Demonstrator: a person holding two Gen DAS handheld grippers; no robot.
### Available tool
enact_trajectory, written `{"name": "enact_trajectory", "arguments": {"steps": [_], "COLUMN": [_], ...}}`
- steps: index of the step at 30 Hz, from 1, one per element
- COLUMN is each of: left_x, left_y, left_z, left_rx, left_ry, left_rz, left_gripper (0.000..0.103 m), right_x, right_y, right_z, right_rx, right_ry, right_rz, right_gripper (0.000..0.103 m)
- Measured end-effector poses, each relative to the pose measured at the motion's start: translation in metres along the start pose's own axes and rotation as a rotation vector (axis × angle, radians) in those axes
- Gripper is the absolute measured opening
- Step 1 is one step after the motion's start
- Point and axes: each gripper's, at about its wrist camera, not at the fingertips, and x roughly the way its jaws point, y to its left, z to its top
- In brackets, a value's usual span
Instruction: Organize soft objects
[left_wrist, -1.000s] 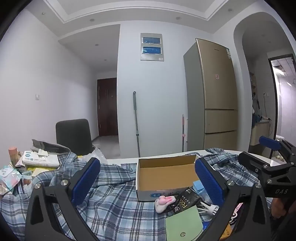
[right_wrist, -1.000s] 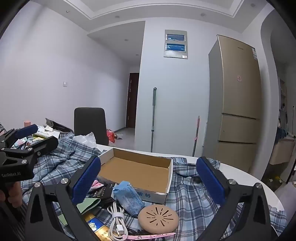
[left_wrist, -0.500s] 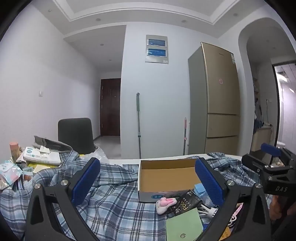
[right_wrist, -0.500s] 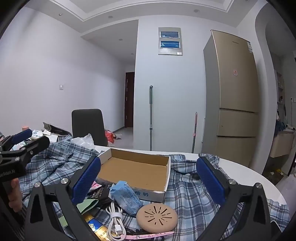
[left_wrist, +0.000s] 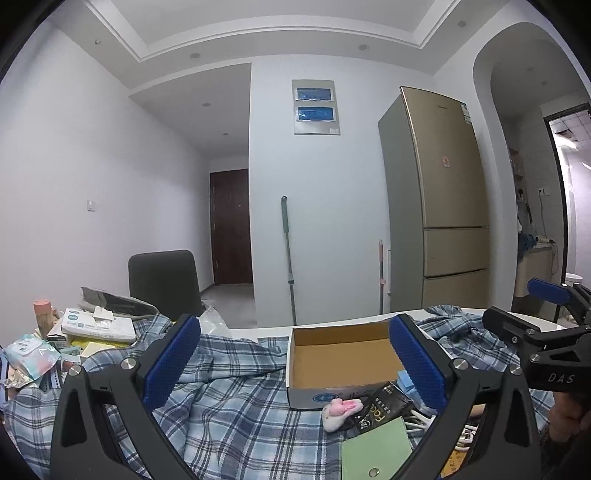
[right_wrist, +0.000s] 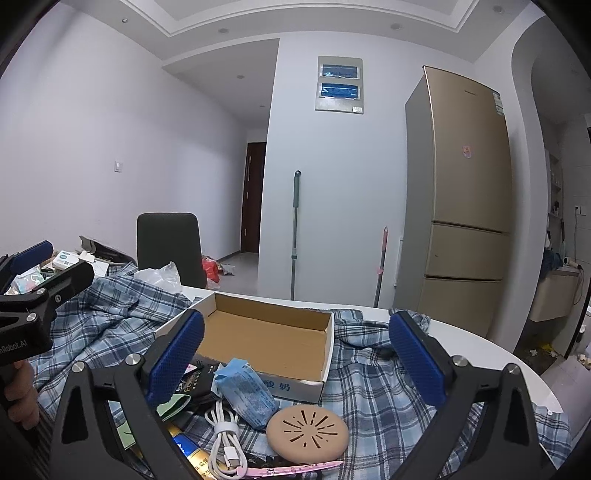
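Where the blue plaid shirt (left_wrist: 236, 406) is spread over the white table (right_wrist: 480, 347), one open cardboard box (right_wrist: 266, 336) is counted, with nothing seen inside it. Against its near wall one heap is noted: one blue tissue pack (right_wrist: 245, 389), one white coiled cable (right_wrist: 225, 435), one round tan perforated disc (right_wrist: 307, 432), one black packet (left_wrist: 380, 408), one green snap pouch (left_wrist: 376, 452) and one small pink-and-white plush toy (left_wrist: 340, 408). One pink strap (right_wrist: 291, 469) is cut off at the frame edge. Two grippers are held above the cloth. The left gripper (left_wrist: 293, 363) is spread wide, nothing held or touched. The right gripper (right_wrist: 295, 360) is likewise spread wide and bare. Print on the box cannot be read. A further stack on the far left is too small to identify.
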Motion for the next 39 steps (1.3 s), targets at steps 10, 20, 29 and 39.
{"name": "enact_trajectory", "arguments": {"steps": [10,20,29,39], "left_x": [0.0029,0.0050,0.0018,-0.0005], "left_y": [-0.0039,-0.0001,-0.0056,-0.0056], "left_z": [-0.0011,-0.0028,-0.0044,-0.0050], "left_rx": [0.014,-0.004,0.023,0.020], "left_ry": [0.016,0.029,0.001,-0.010], "left_rz": [-0.048,-0.039,-0.026,-0.039], "left_gripper": [0.103,0.103,0.103,0.103], "right_x": [-0.0009,-0.0029,-0.0065,-0.0059], "right_y": [0.0011,-0.0030,0.0025,0.0000], "right_z": [0.0012,0.0029,0.0037,0.0028], "right_rx": [-0.002,0.018,-0.007,0.003], "right_ry": [0.000,-0.001,-0.023,-0.028], "right_rz": [-0.002,-0.014,-0.020,-0.019], "right_gripper": [0.100,0.100,0.100,0.102]}}
